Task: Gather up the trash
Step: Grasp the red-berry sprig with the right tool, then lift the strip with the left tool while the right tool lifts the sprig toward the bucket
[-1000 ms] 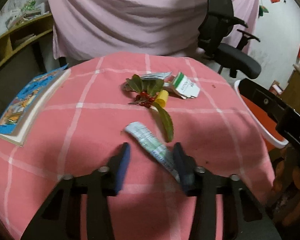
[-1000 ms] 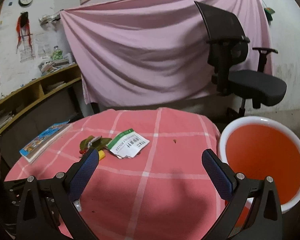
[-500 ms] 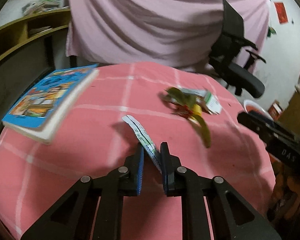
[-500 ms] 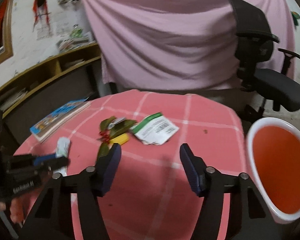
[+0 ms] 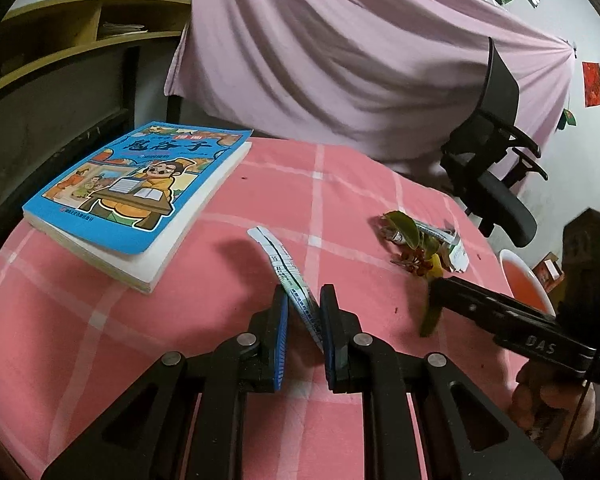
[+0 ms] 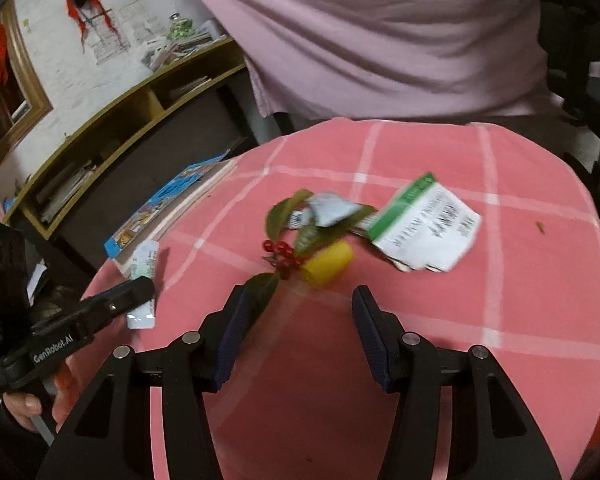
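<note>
left wrist view: the left gripper is nearly closed, its jaws pinching a flattened white-and-green wrapper that sticks up and forward from between the fingers, tip lifted off the pink checked tablecloth. ahead and to the left of the tool lies a blue picture book; ahead and to the right sits the rest of the litter, a sprig of leaves with red berries. far right, past the other tool, shows the rim of an orange basin.

right wrist view: the right gripper is wide open and holds nothing. just ahead of its fingers lie a small yellow piece, the berry sprig and, further ahead to the right, a torn green-and-white packet. the left tool with its wrapper shows low on the left.

risks, as a judgement: the wrapper is thin and held only by its lower part — it could slip or swing out on the way to the basin. the open jaws may also catch a leaf beside the yellow piece, dragging the sprig or rolling the piece away, and blur here suggests speed.
</note>
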`<state>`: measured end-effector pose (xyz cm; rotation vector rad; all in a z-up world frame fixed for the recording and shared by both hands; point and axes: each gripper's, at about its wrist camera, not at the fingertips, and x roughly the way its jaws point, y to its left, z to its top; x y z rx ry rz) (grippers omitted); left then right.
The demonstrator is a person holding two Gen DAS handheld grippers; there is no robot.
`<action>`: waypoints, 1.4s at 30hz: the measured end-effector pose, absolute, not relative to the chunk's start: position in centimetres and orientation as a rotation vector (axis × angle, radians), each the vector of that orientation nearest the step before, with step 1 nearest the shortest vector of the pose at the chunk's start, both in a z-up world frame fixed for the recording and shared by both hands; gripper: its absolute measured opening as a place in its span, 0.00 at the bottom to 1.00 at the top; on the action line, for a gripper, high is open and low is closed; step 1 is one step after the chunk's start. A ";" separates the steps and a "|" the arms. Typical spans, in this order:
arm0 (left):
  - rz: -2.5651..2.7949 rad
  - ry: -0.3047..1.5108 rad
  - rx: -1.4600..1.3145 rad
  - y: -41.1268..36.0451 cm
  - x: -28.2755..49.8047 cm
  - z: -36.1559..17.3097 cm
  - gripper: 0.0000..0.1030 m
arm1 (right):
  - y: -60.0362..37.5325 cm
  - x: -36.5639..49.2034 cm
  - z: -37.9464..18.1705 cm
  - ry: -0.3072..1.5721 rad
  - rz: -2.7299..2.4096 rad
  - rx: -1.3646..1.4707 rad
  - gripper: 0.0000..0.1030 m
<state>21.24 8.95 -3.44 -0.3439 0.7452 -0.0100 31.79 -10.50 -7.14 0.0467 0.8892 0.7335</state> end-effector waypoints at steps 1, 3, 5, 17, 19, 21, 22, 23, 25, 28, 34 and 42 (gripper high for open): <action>-0.012 0.742 -0.339 8.9 21.1 -3.4 0.11 | -10.1 31.8 -7.1 0.890 0.736 0.035 0.50; -0.011 0.737 -0.330 8.7 21.2 -3.3 0.10 | -9.6 31.7 -7.1 0.888 0.744 0.018 0.50; -0.008 0.736 -0.321 8.6 21.2 -3.3 0.10 | -9.5 31.4 -7.0 0.882 0.755 0.011 0.50; 0.029 0.741 -0.334 8.4 21.2 -3.5 0.10 | -7.8 32.5 -7.2 0.886 0.722 0.029 0.28; 0.032 0.736 -0.335 8.4 21.1 -3.4 0.10 | -7.5 32.4 -7.2 0.883 0.707 0.002 0.14; 0.031 0.728 -0.335 8.3 21.0 -3.4 0.09 | -7.9 32.3 -7.2 0.876 0.700 0.005 0.09; 0.028 0.720 -0.334 8.3 20.8 -3.3 0.08 | -8.2 32.2 -7.1 0.866 0.698 0.011 0.09; 0.026 0.714 -0.332 8.2 20.8 -3.2 0.07 | -8.4 32.0 -7.0 0.853 0.697 0.018 0.08; 0.027 0.703 -0.325 8.1 20.6 -3.1 0.06 | -8.9 31.6 -6.6 0.824 0.688 0.022 0.07; 0.029 0.693 -0.308 7.8 20.4 -3.0 0.04 | -9.5 30.7 -5.9 0.765 0.677 0.017 0.07; 0.025 0.627 -0.280 7.2 19.4 -2.5 0.03 | -10.2 28.1 -4.1 0.603 0.676 -0.015 0.07; 0.058 0.453 -0.197 5.7 16.5 -0.9 0.03 | -10.8 24.5 -2.3 0.388 0.660 -0.057 0.07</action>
